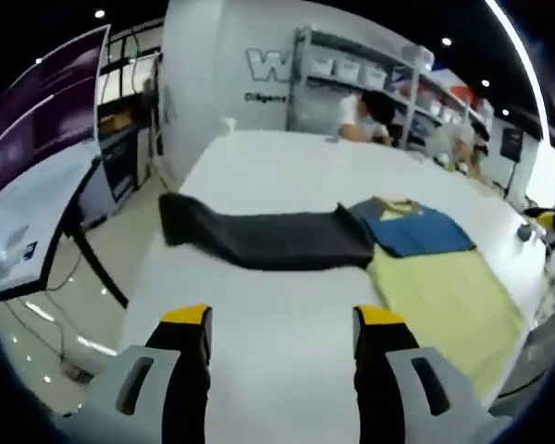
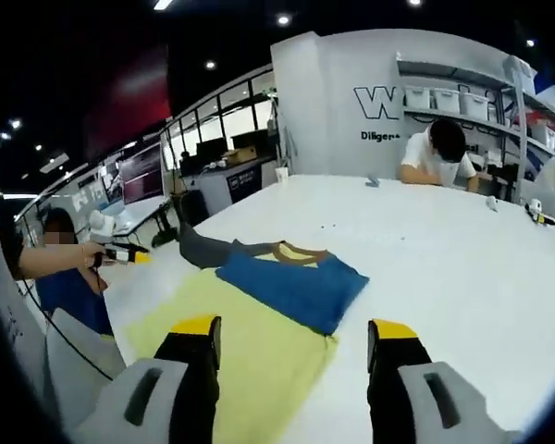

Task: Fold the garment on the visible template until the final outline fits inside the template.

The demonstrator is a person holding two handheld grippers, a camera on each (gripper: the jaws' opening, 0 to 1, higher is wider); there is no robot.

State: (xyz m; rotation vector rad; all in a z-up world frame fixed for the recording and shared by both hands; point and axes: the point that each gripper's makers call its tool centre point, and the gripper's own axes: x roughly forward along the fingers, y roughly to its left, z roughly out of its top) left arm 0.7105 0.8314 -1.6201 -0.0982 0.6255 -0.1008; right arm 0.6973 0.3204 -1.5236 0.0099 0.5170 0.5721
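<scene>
A yellow template cloth [image 1: 449, 301] lies flat on the white table [image 1: 277, 176]. A folded blue garment [image 1: 412, 227] with a tan collar rests at its far end, partly off the yellow. Beside it a dark grey garment [image 1: 259, 239] lies in a long folded strip on bare table. My left gripper [image 1: 283, 319] hovers open short of the dark garment, holding nothing. In the right gripper view my right gripper [image 2: 294, 328] is open and empty over the yellow template [image 2: 250, 347], just short of the blue garment [image 2: 296, 282]. The dark garment [image 2: 203, 248] lies beyond. The left gripper [image 2: 125, 252] enters at left in a hand.
A person [image 2: 435, 153] leans on the table's far edge, with shelving [image 1: 370, 69] behind. The table's left edge [image 1: 153, 250] drops to floor, with a desk and monitors [image 1: 46, 139] past it. Small items [image 2: 536, 217] sit at the far right of the table.
</scene>
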